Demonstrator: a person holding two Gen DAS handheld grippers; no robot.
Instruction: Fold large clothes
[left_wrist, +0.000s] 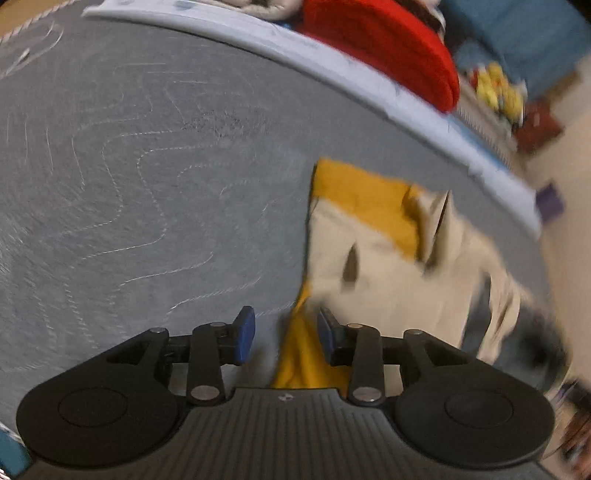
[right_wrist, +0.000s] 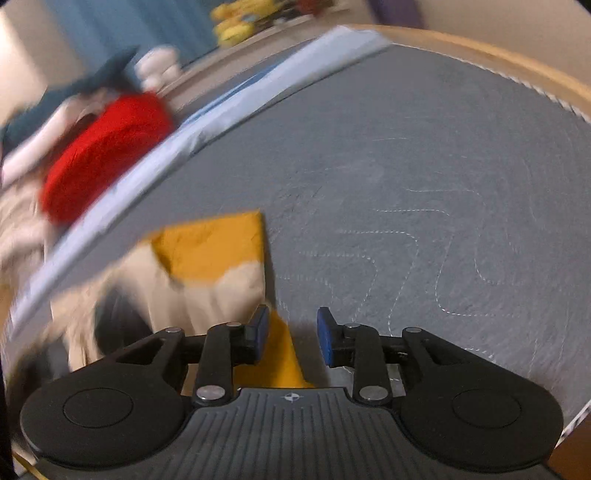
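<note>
The left hand-held gripper (left_wrist: 286, 334) hangs low over a grey quilted pad with pale wavy stitching (left_wrist: 129, 177), its blue-padded fingers (left_wrist: 245, 334) spread apart and closed on nothing. A mustard-yellow and cream garment of soft cloth (left_wrist: 373, 243) lies on the right part of the pad in the left wrist view, partly folded, with a yellow corner at its far end and cream cloth across the middle. A yellow strip of it runs near and passes between the spread fingers, close to the right one; whether cloth and pad touch cannot be told through the blur.

The right hand-held gripper (right_wrist: 291, 334) is held at much the same low, forward-pointing angle over the same grey pad (right_wrist: 424, 184), its fingers (right_wrist: 325, 334) likewise spread and empty. In this view the garment (right_wrist: 207, 258) lies to the left, its straight edge running near to far, and a yellow tip of it reaches just beside the left finger.

Beyond the pad's far edge runs a pale blue folded sheet or board (right_wrist: 229, 110), and past that lies a bright red bundle of cloth (left_wrist: 388, 48). Both views are smeared by motion, most strongly at the garment's outer side.
</note>
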